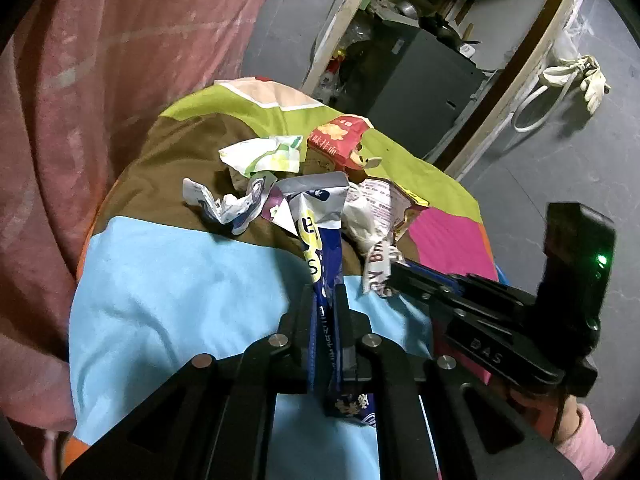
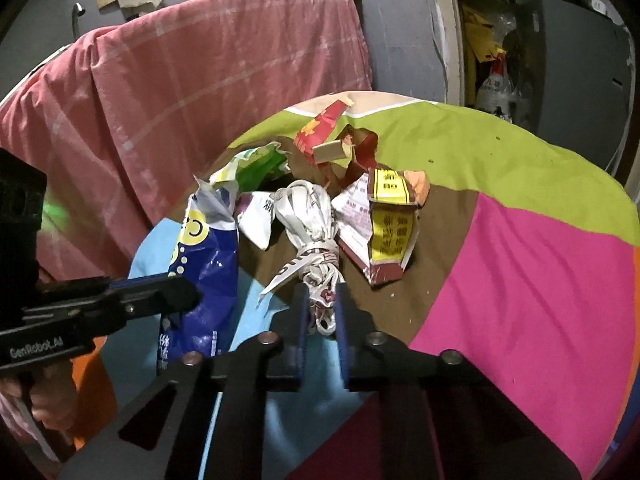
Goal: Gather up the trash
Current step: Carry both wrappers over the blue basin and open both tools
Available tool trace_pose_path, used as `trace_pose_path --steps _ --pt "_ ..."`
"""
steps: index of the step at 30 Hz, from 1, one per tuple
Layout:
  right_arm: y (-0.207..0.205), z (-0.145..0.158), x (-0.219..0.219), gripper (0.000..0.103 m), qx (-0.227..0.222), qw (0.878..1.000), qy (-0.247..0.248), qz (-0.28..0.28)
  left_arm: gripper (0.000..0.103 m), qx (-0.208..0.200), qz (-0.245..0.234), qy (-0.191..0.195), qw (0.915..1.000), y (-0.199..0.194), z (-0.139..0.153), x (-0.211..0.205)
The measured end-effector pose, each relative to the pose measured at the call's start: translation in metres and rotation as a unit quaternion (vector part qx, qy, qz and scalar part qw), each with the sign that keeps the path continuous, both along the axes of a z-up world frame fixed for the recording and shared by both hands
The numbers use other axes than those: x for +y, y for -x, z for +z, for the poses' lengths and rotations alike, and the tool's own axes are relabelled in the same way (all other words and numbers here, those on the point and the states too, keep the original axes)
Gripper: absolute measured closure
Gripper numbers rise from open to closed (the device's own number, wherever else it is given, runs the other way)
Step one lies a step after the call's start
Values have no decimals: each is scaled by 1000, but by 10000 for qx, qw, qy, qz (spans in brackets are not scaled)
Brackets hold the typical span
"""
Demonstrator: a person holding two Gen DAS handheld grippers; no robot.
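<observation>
Left wrist view: the left gripper (image 1: 325, 300) has its fingers pinched narrow on the lower end of a blue snack bag (image 1: 323, 248), which stands up from the patchwork cloth (image 1: 168, 280) covering the table. Behind it, from left to right, the loose litter lies in a heap near the middle of the cloth: a crumpled white wrapper (image 1: 228, 204), a green-and-white wrapper (image 1: 264, 154), a red box (image 1: 340, 140) and a torn red-and-yellow carton (image 1: 394, 204). In the right wrist view the right gripper (image 2: 322, 308) is clamped on the tail of a knotted white plastic bag (image 2: 310, 220), beside the carton. So each hand has one piece in its grip, but neither looks clearly lifted away, and no bin or sack shows in either view. By my reading the collecting is at an early stage, with at least four pieces untouched.
</observation>
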State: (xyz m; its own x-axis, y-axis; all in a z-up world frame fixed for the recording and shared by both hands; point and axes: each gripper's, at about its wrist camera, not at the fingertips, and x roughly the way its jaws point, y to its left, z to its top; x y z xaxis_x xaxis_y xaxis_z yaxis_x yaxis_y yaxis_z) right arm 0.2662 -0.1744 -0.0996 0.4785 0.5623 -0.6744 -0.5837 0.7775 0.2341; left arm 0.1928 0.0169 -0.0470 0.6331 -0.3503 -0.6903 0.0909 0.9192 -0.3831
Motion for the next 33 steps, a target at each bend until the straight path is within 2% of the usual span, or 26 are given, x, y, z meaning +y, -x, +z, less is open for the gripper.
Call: trace_pose_path --steps 5,9,12,15,21,26,29,33 --pt "29 16 -20 97 -463 9982 -249 -282 101 -231 -117 -93 9996 7 10 -12" --pt "57 39 -43 97 -1109 9909 -393 -648 102 -643 -236 -203 9974 15 25 -30" --pt "81 61 -63 97 -1703 9794 -518 -953 102 -972 -297 -225 9946 22 37 -46" --pt "101 80 -84 97 -2281 9628 -630 -1302 102 -1510 -369 -172 9877 29 56 -64" --pt "133 116 -129 97 -3297 9203 -715 -1979 102 -2620 -605 97 9631 43 94 -108" --pt "155 137 -162 97 -4038 8814 -481 -2403 102 -3472 -849 246 9336 56 119 -155" --pt "161 142 -187 97 -4303 8618 -387 -2658 102 -3825 -869 352 9192 58 127 -183" --pt "169 140 -217 97 -4571 8368 -279 -3000 102 -4139 -917 405 9048 56 129 -217"
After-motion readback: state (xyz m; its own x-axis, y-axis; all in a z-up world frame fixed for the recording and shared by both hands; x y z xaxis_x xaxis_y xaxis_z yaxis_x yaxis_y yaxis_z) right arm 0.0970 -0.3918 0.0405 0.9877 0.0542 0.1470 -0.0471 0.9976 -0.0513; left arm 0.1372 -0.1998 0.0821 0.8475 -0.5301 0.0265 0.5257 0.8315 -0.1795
